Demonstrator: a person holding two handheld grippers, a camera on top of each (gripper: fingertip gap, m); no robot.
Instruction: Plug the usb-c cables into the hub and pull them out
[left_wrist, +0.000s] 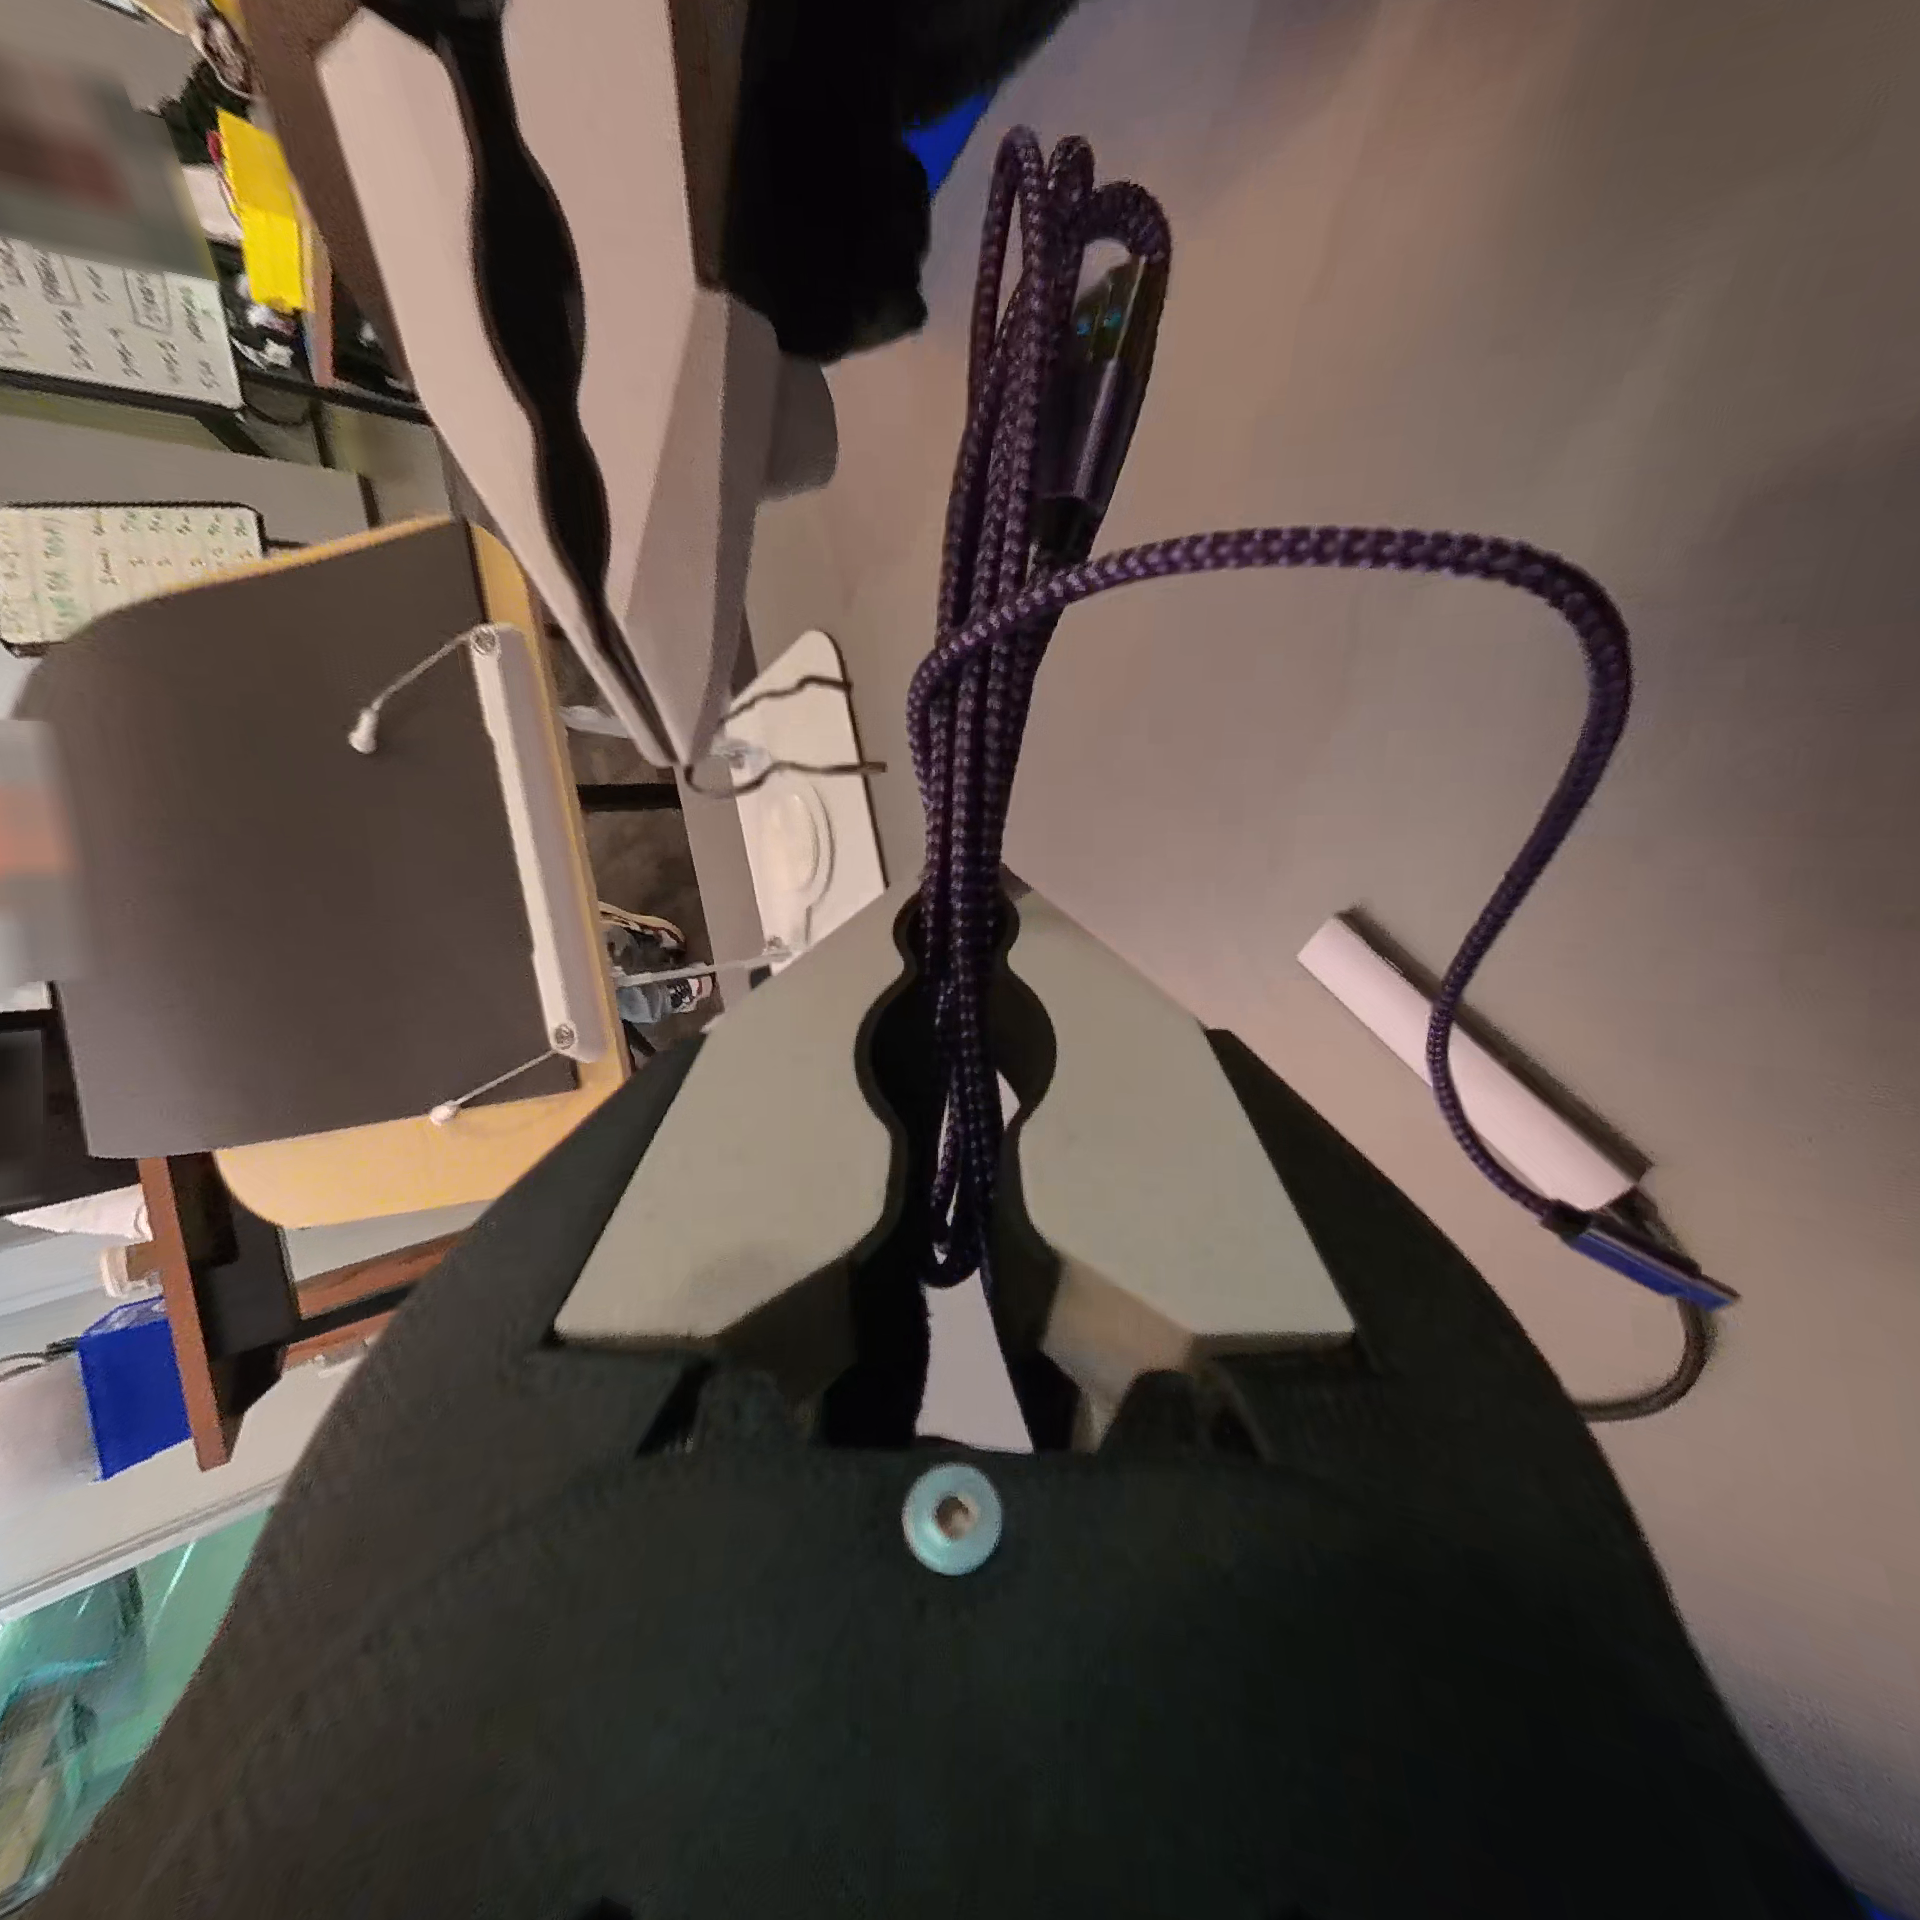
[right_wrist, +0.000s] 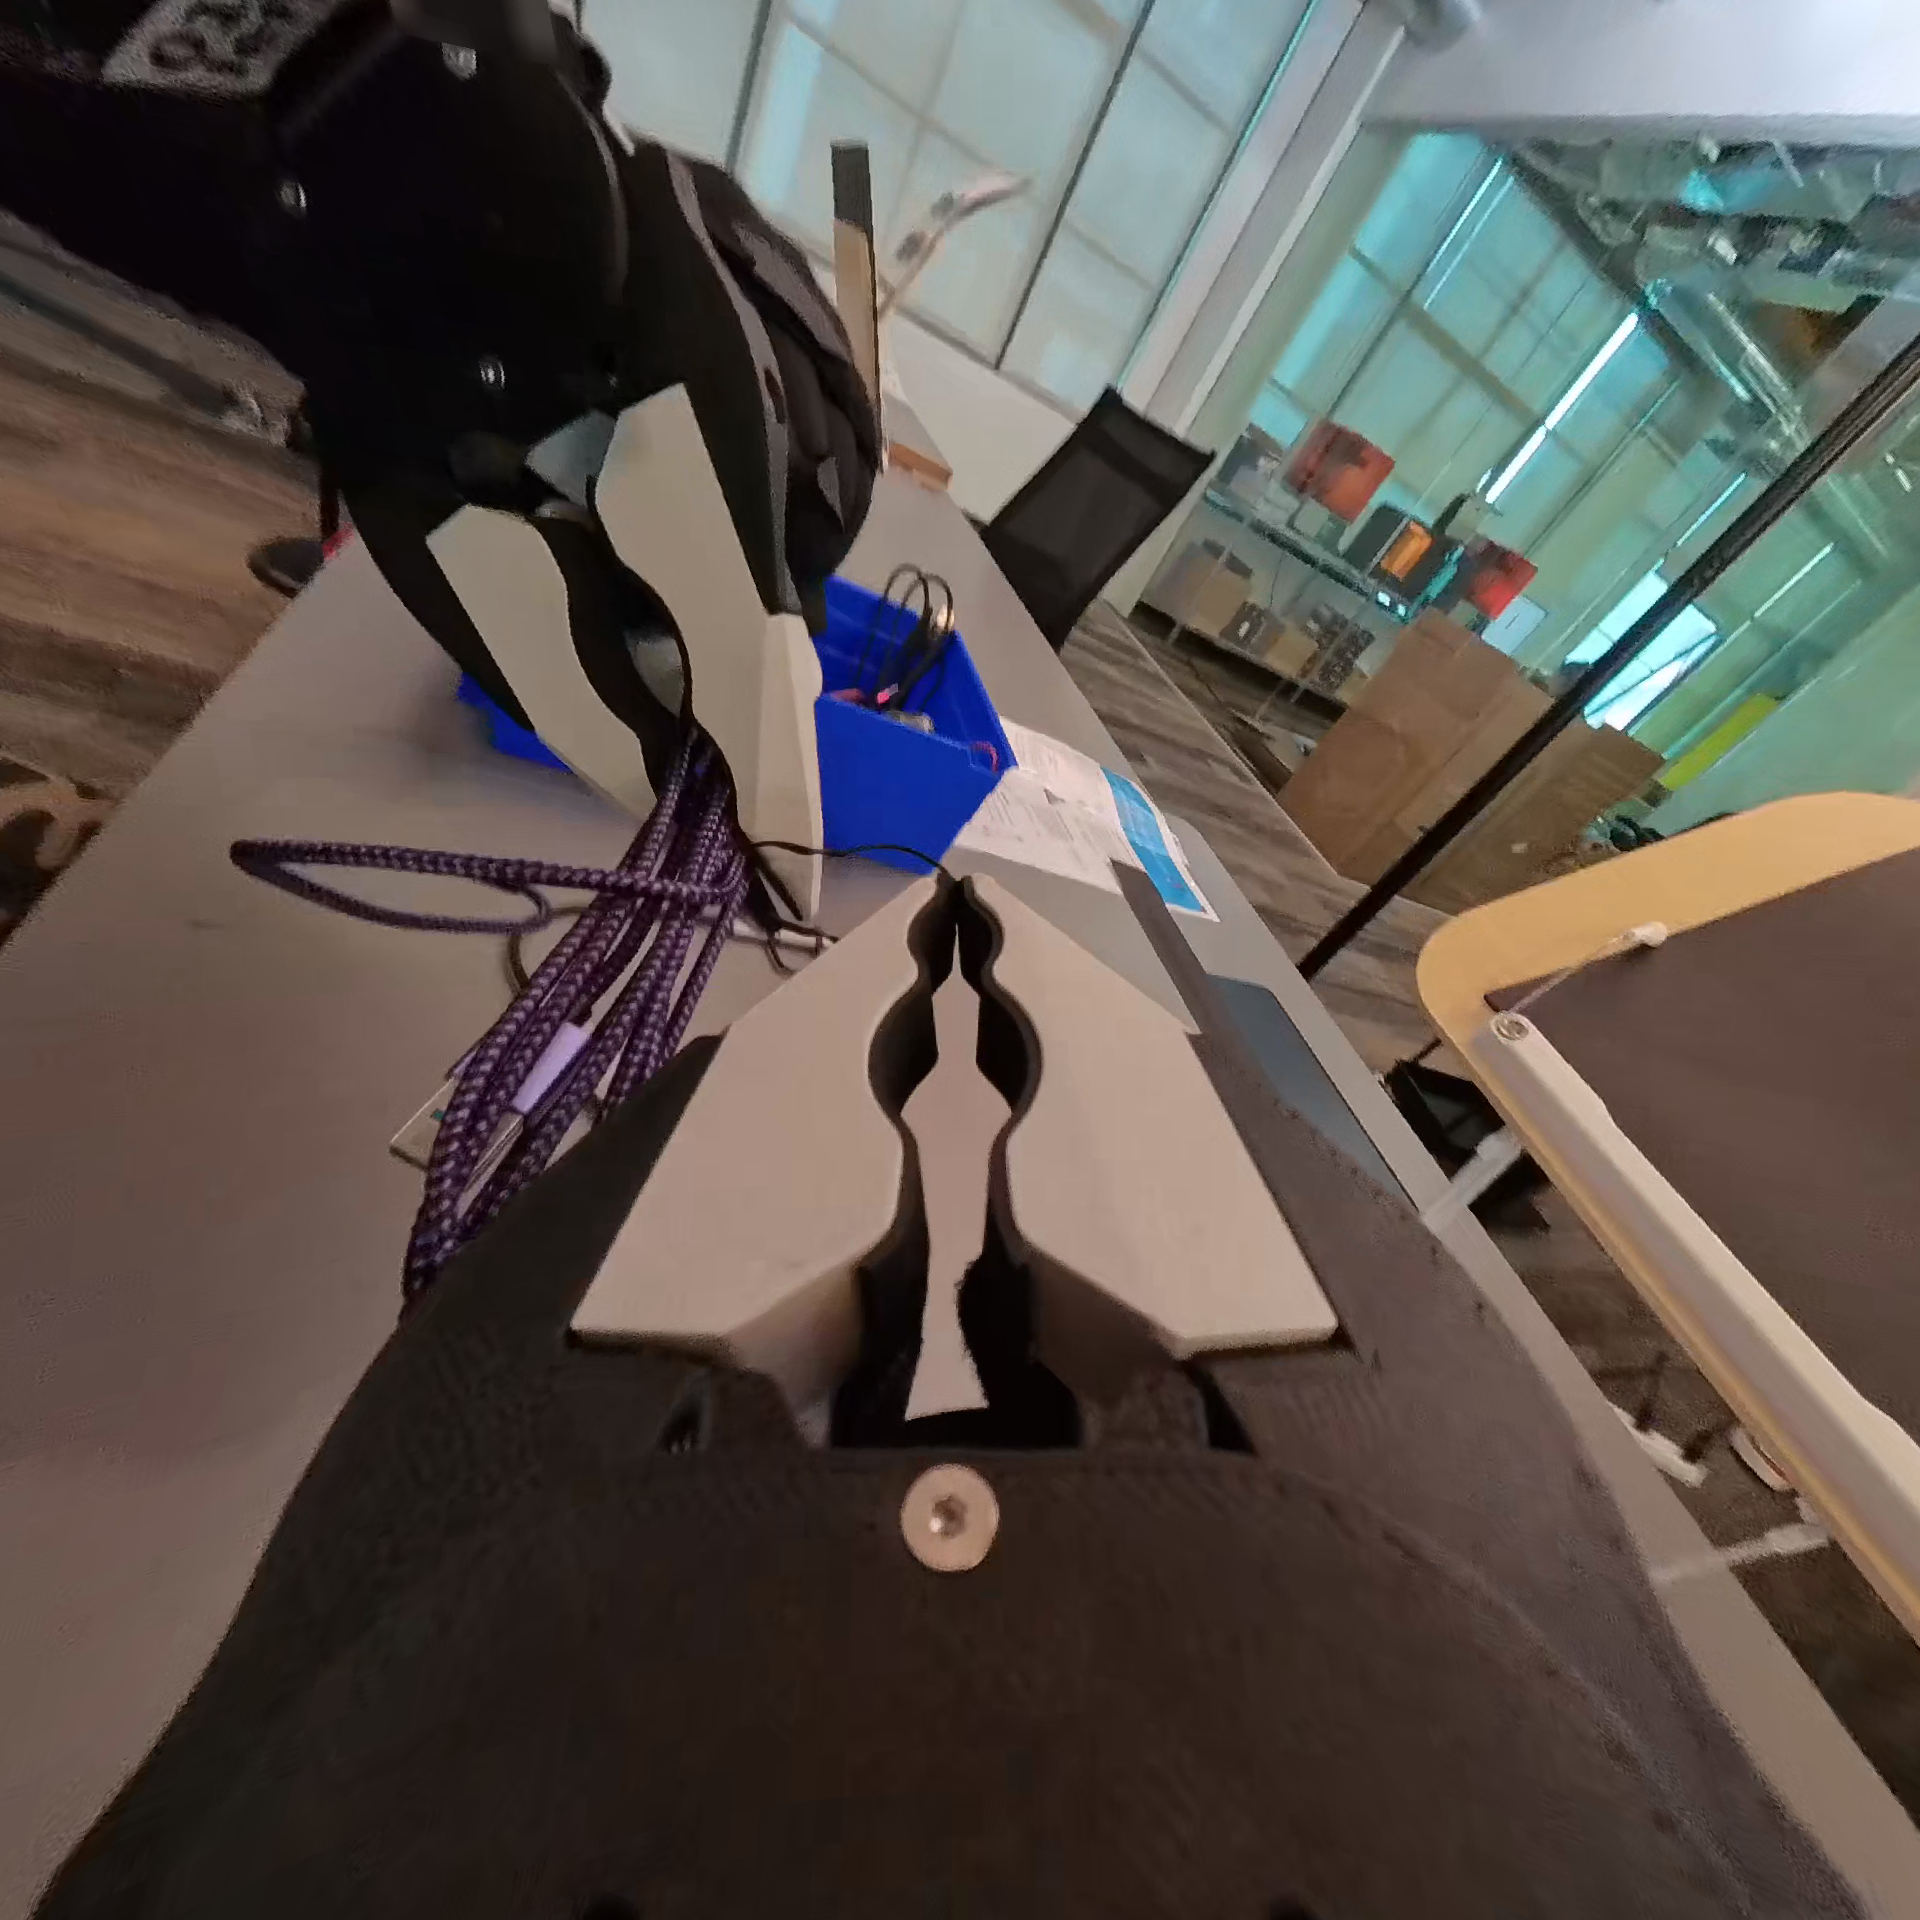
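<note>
The left gripper (left_wrist: 961, 914) is clenched on a bundle of purple braided cable (left_wrist: 961, 727), several folded strands running up between its grey fingers (left_wrist: 790, 1174) and out past the tips. Beyond the tips the bundle ends in a tight fold beside a dark USB plug (left_wrist: 1107, 343) with a blue-lit inner face. One strand loops away to the right and comes down across a white hub (left_wrist: 1486, 1081) lying on the grey table (left_wrist: 1351, 416). At the hub's near end sits a blue connector (left_wrist: 1652, 1262) with a thin dark cord trailing from it; motion blur makes it hard to tell whether the purple strand is seated in the hub or only resting on it.

The right gripper (right_wrist: 961, 894) is closed with its tips nearly touching, and nothing shows between its fingers. From its camera the left gripper (right_wrist: 717, 821) stands over the table with the purple strands hanging from its jaws and fanning toward the near left. Behind it sits a blue bin (right_wrist: 894, 748) holding thin dark wires, with a white printed sheet (right_wrist: 1081, 821) just to the right of it. A black chair (right_wrist: 1091, 499) stands at the table's far side.
</note>
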